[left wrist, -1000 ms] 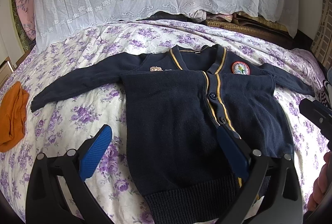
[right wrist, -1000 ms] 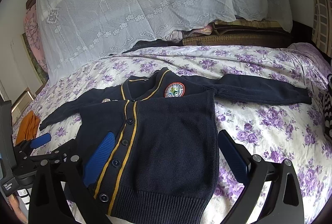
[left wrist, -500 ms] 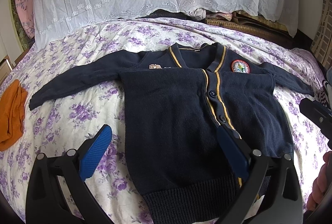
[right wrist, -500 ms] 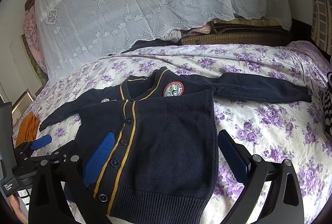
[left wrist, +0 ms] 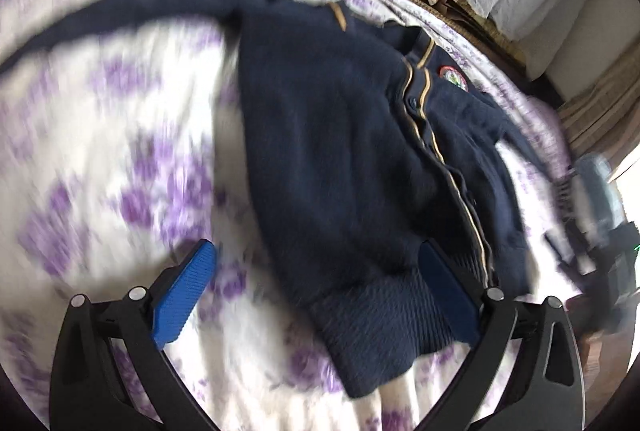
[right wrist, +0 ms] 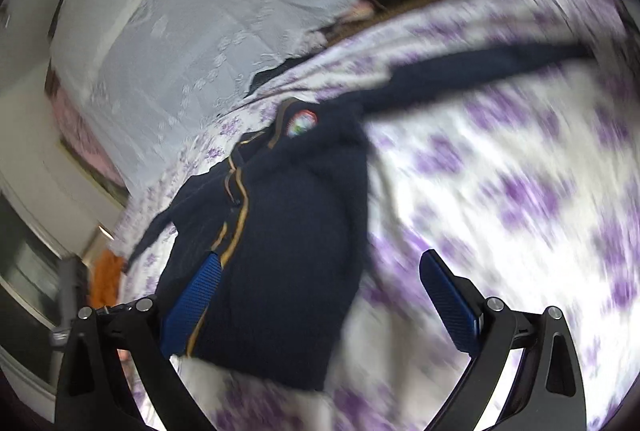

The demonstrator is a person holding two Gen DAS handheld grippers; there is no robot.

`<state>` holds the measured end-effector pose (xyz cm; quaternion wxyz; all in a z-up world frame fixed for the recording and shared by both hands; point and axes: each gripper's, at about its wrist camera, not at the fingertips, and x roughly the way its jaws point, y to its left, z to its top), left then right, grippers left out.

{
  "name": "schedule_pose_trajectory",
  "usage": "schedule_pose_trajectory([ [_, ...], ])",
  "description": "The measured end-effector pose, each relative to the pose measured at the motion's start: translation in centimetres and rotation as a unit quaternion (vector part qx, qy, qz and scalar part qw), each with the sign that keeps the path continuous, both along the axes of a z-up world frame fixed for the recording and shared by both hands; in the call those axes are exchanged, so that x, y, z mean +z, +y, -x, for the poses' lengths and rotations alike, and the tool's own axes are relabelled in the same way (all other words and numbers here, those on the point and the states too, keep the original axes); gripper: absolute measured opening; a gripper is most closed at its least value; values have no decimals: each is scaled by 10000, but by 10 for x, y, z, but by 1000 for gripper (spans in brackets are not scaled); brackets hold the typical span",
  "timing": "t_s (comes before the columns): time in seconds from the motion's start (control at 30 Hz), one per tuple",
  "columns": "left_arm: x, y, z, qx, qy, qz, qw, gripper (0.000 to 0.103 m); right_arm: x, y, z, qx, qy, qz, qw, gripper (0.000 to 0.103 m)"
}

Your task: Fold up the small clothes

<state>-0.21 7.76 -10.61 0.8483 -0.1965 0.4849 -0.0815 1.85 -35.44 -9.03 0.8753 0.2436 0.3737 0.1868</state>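
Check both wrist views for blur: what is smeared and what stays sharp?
Left wrist view: floral bedspread heavily motion-smeared, navy cardigan softer, left gripper crisp. Right wrist view: bedspread streaked, cardigan blurred, right gripper sharp. Fisheye bends both.

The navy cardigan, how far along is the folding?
Done: the navy cardigan lies flat and buttoned on the floral bedspread. In hand: nothing; the left gripper and right gripper are both open above its hem. Left: everything, as both sleeves lie spread out and the body is unfolded.
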Motion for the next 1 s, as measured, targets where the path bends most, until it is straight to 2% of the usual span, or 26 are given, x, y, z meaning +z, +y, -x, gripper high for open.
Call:
schedule_pose_trajectory([
  [0.1,1,4,7,-109,-89,303,9994,98,-11,-12,8,132,119,-475,9987,99],
  [0.17,2,-2,9,-342,-124,472,9982,98,-11,-7,8,297,138,-520,9981,95],
  [0.23,2,-11,13,-611,-125,539,9966,98,-15,5,5,525,270,-482,9971,83],
  [0.3,0,-20,13,-907,-37,705,9934,98,-20,15,3,734,429,-532,9950,66],
  [0.33,-3,-26,12,-1064,56,801,9911,98,-24,22,0,862,572,-597,9928,65],
  [0.43,-7,-41,-3,-1211,194,551,9909,98,-28,37,-6,1004,793,-551,9903,65],
  [0.5,-7,-44,-16,-1213,211,478,9912,98,-30,53,-19,1120,959,-427,9881,65],
  [0.57,-7,-47,-24,-1123,150,519,9922,96,-32,65,-30,1144,909,-312,9888,65],
  [0.6,-7,-45,-24,-1079,134,490,9929,93,-33,66,-33,1120,876,-291,9894,58],
  [0.63,-6,-44,-22,-1033,104,383,9939,80,-34,67,-35,1061,833,-211,9906,53],
  [0.67,-5,-45,-17,-961,29,124,9953,61,-34,65,-32,1024,805,-151,9914,42],
  [0.7,-4,-44,-16,-932,2,1,9956,53,-35,62,-31,979,784,-130,9920,32],
  [0.73,-5,-39,-14,-945,14,64,9955,30,-38,59,-29,939,775,-190,9924,28],
  [0.77,-7,-36,-13,-1024,93,357,9941,18,-40,53,-29,940,801,-273,9920,25],
  [0.8,-8,-34,-11,-1006,116,475,9937,17,-41,50,-28,938,813,-361,9916,21],
  [0.9,-5,-35,-4,-1001,22,481,9938,16,-37,46,-23,1012,743,-440,9911,19],
  [0.93,-5,-35,-2,-1029,27,587,9930,16,-37,47,-21,1050,743,-440,9907,20],
  [0.97,-7,-34,-2,-1021,66,661,9926,18,-39,50,-21,1143,820,-470,9889,25],
  [1.0,-10,-33,-4,-972,121,678,9929,23,-41,51,-23,1164,873,-509,9880,28],
])
